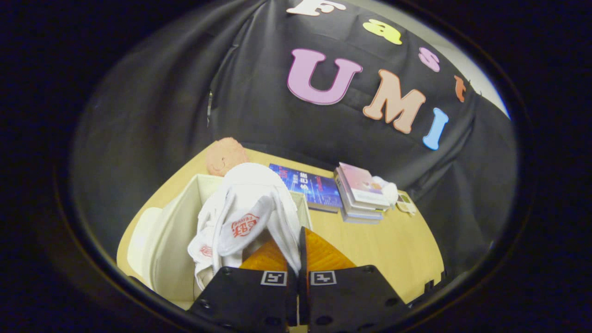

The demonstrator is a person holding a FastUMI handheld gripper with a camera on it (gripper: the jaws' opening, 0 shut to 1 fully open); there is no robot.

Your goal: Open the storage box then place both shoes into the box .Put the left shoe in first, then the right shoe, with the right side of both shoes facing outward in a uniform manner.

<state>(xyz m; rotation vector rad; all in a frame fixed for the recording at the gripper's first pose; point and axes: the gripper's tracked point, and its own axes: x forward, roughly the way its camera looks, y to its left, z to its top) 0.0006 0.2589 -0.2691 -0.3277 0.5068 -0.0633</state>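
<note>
Gripper (296, 259): fingers nearly closed, pinching the collar of a white shoe (249, 208) over the open storage box (175, 231). Worktop (393, 245), far right: stacked books (363, 194).

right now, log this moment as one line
claw: shut on white shoe | shoe: held over open storage box | second shoe: already inside box | stage: placing

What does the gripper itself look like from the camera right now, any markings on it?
The gripper shows as two flat black blocks side by side at the base of the view, each with a small square black-and-white marker near the inner top corner and a few round screw holes. From each block a wedge-shaped finger with a ribbed surface runs forward. No cables are visible.
</note>
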